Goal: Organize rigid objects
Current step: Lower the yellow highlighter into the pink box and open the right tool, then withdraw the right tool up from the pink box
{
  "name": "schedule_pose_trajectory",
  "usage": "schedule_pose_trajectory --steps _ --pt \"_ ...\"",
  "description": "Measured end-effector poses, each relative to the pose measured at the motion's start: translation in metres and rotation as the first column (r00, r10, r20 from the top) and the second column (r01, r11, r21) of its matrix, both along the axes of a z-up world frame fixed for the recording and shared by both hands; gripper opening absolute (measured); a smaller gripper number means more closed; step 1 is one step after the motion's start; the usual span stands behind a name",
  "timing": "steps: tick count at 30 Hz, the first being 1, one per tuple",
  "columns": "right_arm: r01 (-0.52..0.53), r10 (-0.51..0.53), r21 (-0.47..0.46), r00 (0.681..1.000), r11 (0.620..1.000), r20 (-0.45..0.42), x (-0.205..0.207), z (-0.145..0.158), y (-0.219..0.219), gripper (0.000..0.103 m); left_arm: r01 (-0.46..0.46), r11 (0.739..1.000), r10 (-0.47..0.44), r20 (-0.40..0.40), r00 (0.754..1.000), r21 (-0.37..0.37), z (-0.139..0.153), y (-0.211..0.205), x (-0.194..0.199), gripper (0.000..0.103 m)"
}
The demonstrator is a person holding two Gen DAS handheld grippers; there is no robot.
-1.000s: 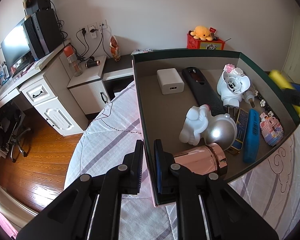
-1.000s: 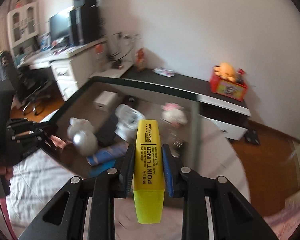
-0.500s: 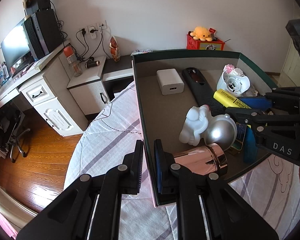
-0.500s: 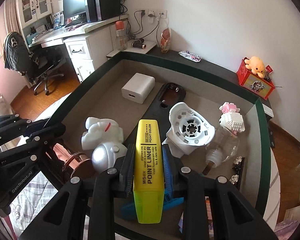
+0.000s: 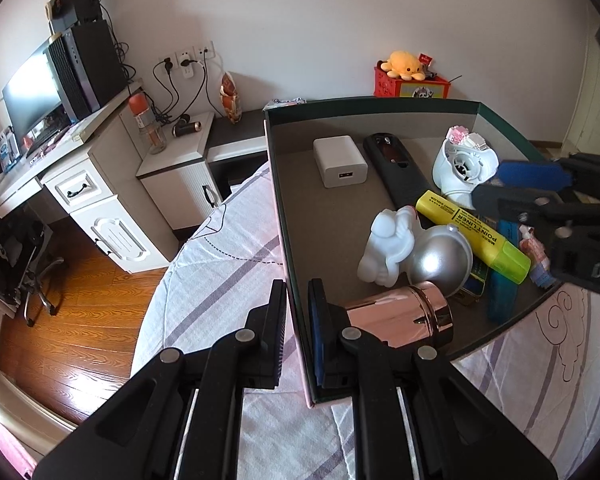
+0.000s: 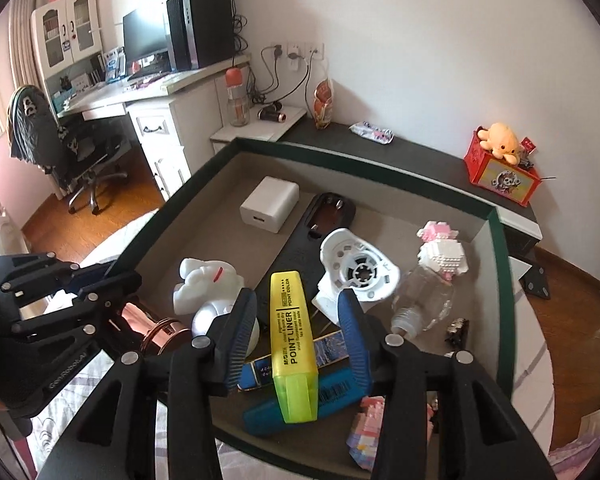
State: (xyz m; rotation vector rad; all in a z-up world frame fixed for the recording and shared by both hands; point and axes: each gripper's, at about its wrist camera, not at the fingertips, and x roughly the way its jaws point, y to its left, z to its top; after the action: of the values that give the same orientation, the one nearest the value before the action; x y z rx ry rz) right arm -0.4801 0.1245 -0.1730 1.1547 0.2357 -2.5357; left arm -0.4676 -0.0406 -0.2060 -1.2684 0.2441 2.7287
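Left wrist view — left tongs [image 5: 297, 312]: you had them clamped on the near wall of the dark green open-topped cardboard box [image 5: 372, 101], one finger outside, one inside, steadying it on the bed.
Left wrist view — task's thing: the yellow flat-bodied plastic highlighter [image 5: 471, 230] lay inside the box, propped across the silver ball-shaped figure [image 5: 440, 258], its long axis slanting from the box's middle toward the right wall.
Left wrist view — neighbours: a white moulded rabbit figurine [image 5: 386, 244] and a shiny rose-gold metal cylinder [image 5: 400, 316] sat just beside your inner finger.
Right wrist view — right tongs [image 6: 296, 340]: the jaws were opening, the highlighter [image 6: 290, 340] between them but touched by neither pad.
Right wrist view — key relation: the highlighter ran straight along the tongs' line, cap end nearest you, resting on a blue oblong plastic case [image 6: 312, 398]; your right hand was the nearer one.
Right wrist view — in the way: a white round plastic fan housing [image 6: 358, 270] and a long black remote [image 6: 300, 240] lay just ahead, a clear plastic bottle [image 6: 424, 300] to the right, so you probably needed to draw straight back and up.
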Motion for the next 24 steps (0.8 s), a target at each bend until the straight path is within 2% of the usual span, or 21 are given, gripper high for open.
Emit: schedule_pose_trajectory --steps 2,5,9,11,16,18,19,20,21,22,23,24 --pt "0.019 -0.019 0.007 1.0 1.0 -0.013 0.004 0.004 0.005 0.061 0.0 1.0 0.0 -0.002 1.0 -0.003 0.001 0.0 0.002 0.011" --pt "0.038 -0.038 0.011 0.999 0.999 -0.017 0.01 0.008 0.012 0.067 0.0 1.0 0.0 -0.005 1.0 -0.01 0.003 0.001 0.006 0.011" --pt "0.063 -0.063 -0.005 0.998 0.998 -0.028 0.021 0.015 0.025 0.072 0.003 1.0 -0.003 -0.005 1.0 -0.01 0.006 0.001 0.009 0.011" --pt "0.073 -0.073 -0.01 0.997 0.997 -0.038 0.027 0.02 0.031 0.079 0.002 1.0 -0.002 0.0 1.0 -0.007 0.007 0.0 0.01 0.011" --pt "0.104 -0.104 -0.004 0.993 0.995 -0.049 0.043 0.03 0.043 0.08 -0.027 1.0 0.027 -0.026 0.999 -0.007 0.019 -0.001 0.02 0.012" --pt "0.109 -0.109 0.0 0.993 0.994 -0.051 0.049 0.032 0.046 0.081 -0.027 1.0 0.027 -0.046 0.999 0.014 0.029 -0.001 0.029 0.015" --pt "0.111 -0.111 0.006 0.992 0.994 -0.058 0.053 0.034 0.046 0.081 -0.033 0.999 0.034 -0.059 0.998 0.016 0.034 -0.001 0.034 0.026" --pt "0.114 -0.113 0.009 0.991 0.993 -0.069 0.059 0.037 0.046 0.082 -0.039 0.999 0.04 -0.079 0.996 0.015 0.041 0.001 0.041 0.046" --pt "0.114 -0.113 0.004 0.991 0.993 -0.074 0.063 0.039 0.047 0.082 -0.037 0.999 0.039 -0.103 0.994 0.021 0.047 0.002 0.049 0.058" --pt "0.112 -0.112 -0.004 0.99 0.994 -0.08 0.07 0.041 0.049 0.083 -0.036 0.999 0.039 -0.124 0.992 0.027 0.053 0.003 0.056 0.076" --pt "0.115 -0.115 -0.009 0.99 0.993 -0.086 0.075 0.043 0.05 0.084 -0.035 0.999 0.039 -0.142 0.989 0.03 0.058 0.004 0.062 0.083" --pt "0.12 -0.12 -0.011 0.989 0.993 -0.091 0.079 0.046 0.05 0.084 -0.033 0.999 0.038 -0.163 0.986 0.034 0.064 0.005 0.07 0.084"
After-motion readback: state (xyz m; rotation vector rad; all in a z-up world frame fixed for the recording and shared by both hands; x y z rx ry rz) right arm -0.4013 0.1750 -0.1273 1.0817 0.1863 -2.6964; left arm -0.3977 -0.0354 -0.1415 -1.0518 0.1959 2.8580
